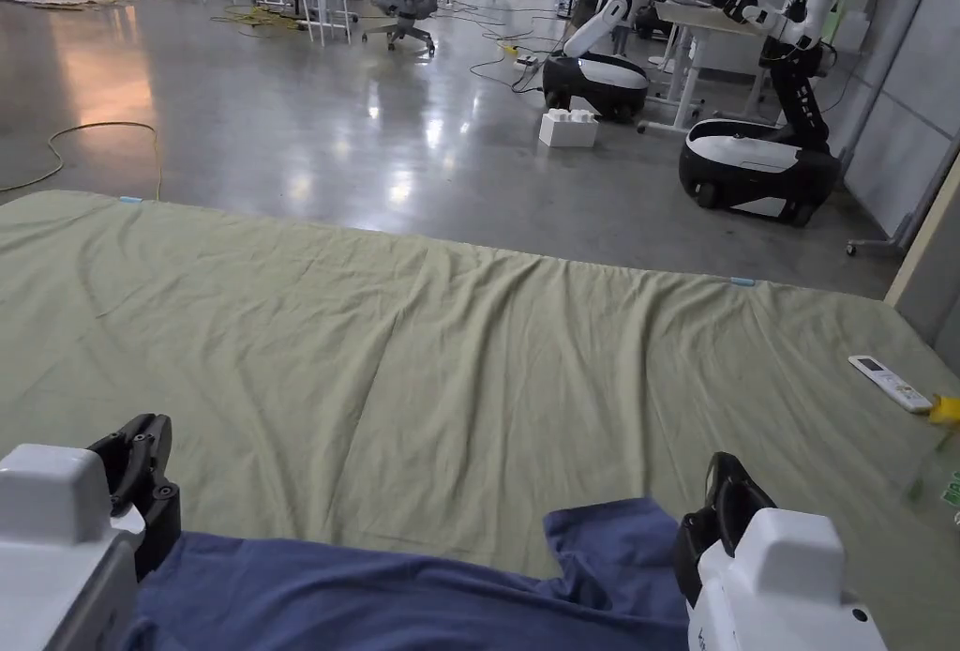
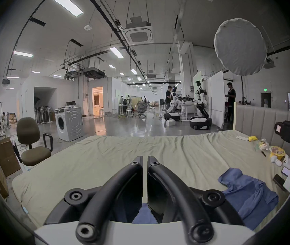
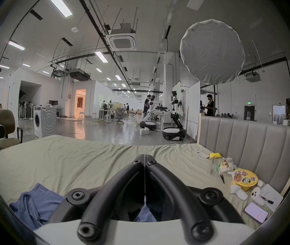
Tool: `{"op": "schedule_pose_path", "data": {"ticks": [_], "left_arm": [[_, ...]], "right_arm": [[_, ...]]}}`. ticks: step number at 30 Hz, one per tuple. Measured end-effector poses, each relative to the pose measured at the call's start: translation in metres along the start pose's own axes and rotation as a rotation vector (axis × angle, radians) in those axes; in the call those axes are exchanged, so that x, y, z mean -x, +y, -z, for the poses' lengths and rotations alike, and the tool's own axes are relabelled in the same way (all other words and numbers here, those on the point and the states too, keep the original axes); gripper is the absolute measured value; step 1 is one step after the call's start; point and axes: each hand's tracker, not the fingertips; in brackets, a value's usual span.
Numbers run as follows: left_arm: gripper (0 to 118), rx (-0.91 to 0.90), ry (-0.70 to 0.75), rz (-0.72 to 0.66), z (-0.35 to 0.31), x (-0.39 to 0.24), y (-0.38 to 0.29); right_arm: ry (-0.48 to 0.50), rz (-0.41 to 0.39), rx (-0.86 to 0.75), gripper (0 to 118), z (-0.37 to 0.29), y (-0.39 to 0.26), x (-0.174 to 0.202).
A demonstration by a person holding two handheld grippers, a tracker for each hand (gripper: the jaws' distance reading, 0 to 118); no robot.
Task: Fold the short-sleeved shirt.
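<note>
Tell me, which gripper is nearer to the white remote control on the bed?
Right. The right gripper is on the remote control's side of the bed; the left gripper is far across.

No text, brand or number can be made out. The yellow instant noodle bowl (image 3: 245, 177) and the snack packet (image 3: 226, 165) beside it on the bed carry printing too small to read; the phone (image 3: 256, 214) screen is lit but blurred; a green sign (image 3: 249, 103) glows over a far doorway
</note>
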Motion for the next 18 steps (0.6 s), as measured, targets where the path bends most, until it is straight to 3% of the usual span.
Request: {"op": "schedule_pose_path", "data": {"ticks": [6,15,17,18], "left_arm": [[4,0.149,0.019,-0.02,0.044,0.029,-0.018],[7,0.655,-0.066,-0.097,0.165,0.062,-0.056],[26,0.715,-0.071,-0.078,0.186,0.064,-0.063],[43,0.753,-0.073,-0.071,0.196,0.065,-0.066]], "right_arm": [[0.027,-0.015,0.04,1,0.011,-0.006,0.003],[0.035,-0.042,0.165,1,0.021,-0.033,-0.008],[0.026,-0.045,0.189,1,0.022,-0.039,-0.014],[0.02,-0.049,0.204,1,0.021,-0.041,-0.017]]}}
